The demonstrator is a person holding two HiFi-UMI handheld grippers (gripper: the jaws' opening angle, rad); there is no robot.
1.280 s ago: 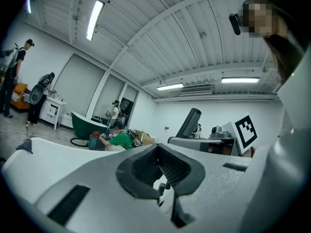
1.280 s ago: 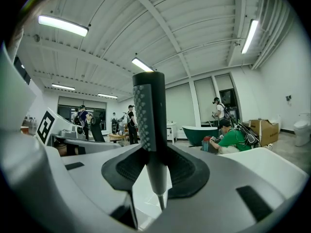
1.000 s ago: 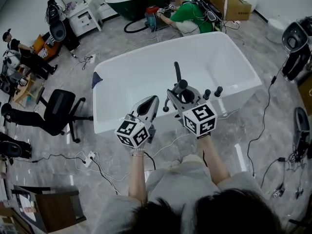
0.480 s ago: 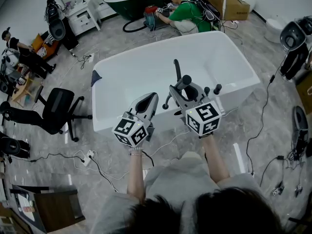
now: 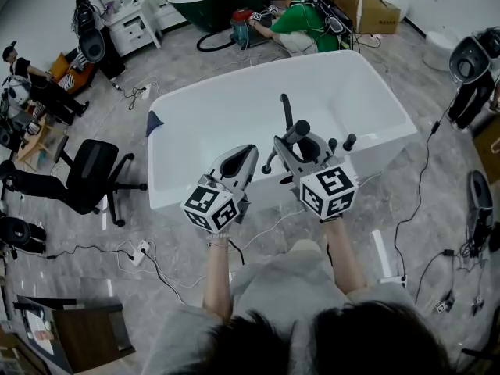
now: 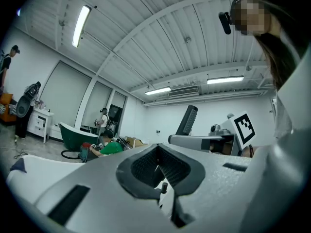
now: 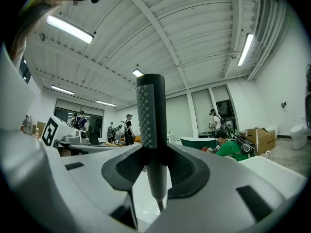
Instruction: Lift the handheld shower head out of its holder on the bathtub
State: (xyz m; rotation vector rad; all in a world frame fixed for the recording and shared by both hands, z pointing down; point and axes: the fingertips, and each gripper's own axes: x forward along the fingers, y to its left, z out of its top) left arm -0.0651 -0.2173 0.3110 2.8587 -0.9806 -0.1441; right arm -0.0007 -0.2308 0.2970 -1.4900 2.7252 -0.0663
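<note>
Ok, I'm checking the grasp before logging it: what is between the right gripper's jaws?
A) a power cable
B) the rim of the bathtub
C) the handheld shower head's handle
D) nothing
C: in the right gripper view the dark shower head stands upright with its handle clamped between the pads of the right gripper.

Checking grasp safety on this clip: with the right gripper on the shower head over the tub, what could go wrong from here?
1. The right gripper clamps the shower head low on its handle; the long top could tip or slip.
2. The faucet knobs stand close beside it on the bathtub rim; a sideways swing could knock them.
</note>
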